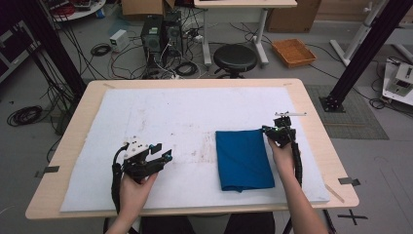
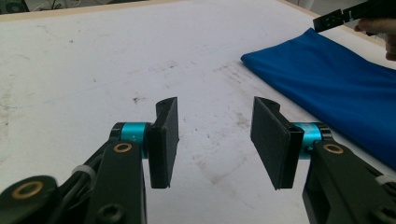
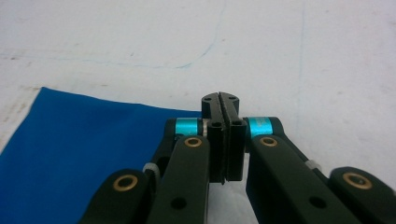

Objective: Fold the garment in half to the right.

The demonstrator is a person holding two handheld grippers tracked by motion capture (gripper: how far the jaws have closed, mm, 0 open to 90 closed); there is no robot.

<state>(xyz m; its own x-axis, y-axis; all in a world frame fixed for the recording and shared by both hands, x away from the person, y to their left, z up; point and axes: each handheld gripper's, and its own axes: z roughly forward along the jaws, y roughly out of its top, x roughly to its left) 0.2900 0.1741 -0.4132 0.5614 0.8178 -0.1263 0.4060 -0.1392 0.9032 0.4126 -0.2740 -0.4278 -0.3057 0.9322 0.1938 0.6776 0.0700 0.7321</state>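
The folded blue cloth (image 1: 243,159) lay on the white mat (image 1: 160,117), right of centre, its long axis running from me toward the far edge. My right gripper (image 1: 276,130) was clenched at its far right corner (whether pinching fabric, I couldn't tell). My left gripper (image 1: 163,157) stood open, empty.
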